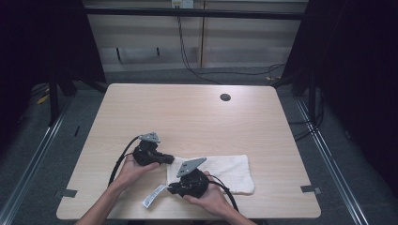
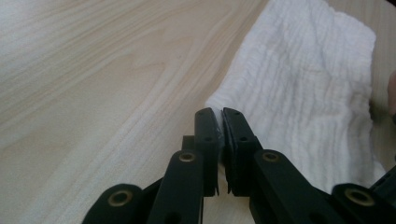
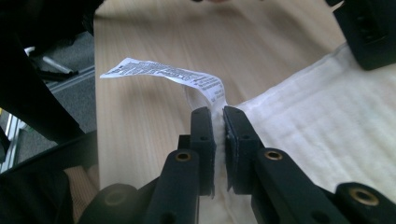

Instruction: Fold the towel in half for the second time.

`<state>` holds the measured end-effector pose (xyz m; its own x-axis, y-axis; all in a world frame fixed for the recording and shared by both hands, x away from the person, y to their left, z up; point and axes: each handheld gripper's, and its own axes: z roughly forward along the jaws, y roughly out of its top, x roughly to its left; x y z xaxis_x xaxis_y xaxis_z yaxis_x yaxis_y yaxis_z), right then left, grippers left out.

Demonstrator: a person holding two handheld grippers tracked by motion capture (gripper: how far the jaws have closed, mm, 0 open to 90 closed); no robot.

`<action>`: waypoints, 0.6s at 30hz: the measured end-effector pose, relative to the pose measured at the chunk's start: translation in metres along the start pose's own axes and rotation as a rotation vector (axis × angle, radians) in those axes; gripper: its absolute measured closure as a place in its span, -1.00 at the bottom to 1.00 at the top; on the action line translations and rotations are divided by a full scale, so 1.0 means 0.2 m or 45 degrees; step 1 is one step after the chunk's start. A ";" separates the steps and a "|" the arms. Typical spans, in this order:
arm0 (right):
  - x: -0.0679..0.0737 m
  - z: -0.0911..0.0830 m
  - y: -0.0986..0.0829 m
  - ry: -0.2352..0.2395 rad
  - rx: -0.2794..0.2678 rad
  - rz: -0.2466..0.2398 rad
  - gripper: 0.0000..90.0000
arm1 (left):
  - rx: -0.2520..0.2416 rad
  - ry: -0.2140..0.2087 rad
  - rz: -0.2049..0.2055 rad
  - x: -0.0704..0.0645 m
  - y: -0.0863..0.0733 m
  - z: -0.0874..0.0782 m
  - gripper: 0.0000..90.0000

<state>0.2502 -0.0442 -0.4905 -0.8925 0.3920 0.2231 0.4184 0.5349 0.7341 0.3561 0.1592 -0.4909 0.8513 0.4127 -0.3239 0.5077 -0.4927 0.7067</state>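
Where dark curtains [image 1: 42, 42] stand, wooden table [image 1: 187, 112] gleams

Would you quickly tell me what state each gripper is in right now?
Left gripper: shut on a corner of the white towel.
Right gripper: shut on the towel's edge, beside its care label.

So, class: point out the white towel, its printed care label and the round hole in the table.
white towel [image 1: 230, 171], high view, bare middle of the cloth.
care label [image 3: 159, 72], right gripper view, printed strip's middle.
round hole [image 1: 225, 97], high view, its dark centre.
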 end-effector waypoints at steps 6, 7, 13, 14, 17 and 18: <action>0.00 -0.07 0.04 -0.003 -0.070 0.000 0.85 | -0.043 0.005 -0.023 0.01 0.01 -0.04 0.89; 0.00 -0.08 0.05 -0.005 -0.081 0.002 0.85 | -0.051 0.002 -0.028 0.01 0.01 -0.04 0.89; -0.01 -0.12 0.06 0.004 -0.099 0.022 0.85 | -0.090 -0.017 -0.060 0.01 0.01 -0.04 0.88; -0.01 -0.12 0.06 0.006 -0.098 0.028 0.85 | -0.093 -0.022 -0.060 0.01 0.01 -0.05 0.88; -0.01 -0.12 0.07 0.004 -0.098 0.018 0.85 | -0.110 -0.024 -0.070 0.02 0.01 -0.07 0.88; 0.00 -0.12 0.08 0.007 -0.105 0.019 0.85 | -0.111 -0.021 -0.068 0.02 0.01 -0.08 0.88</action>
<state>0.2537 -0.0542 -0.4633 -0.8873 0.3955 0.2374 0.4164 0.4652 0.7811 0.3583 0.1709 -0.4801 0.8259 0.4236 -0.3720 0.5394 -0.4017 0.7400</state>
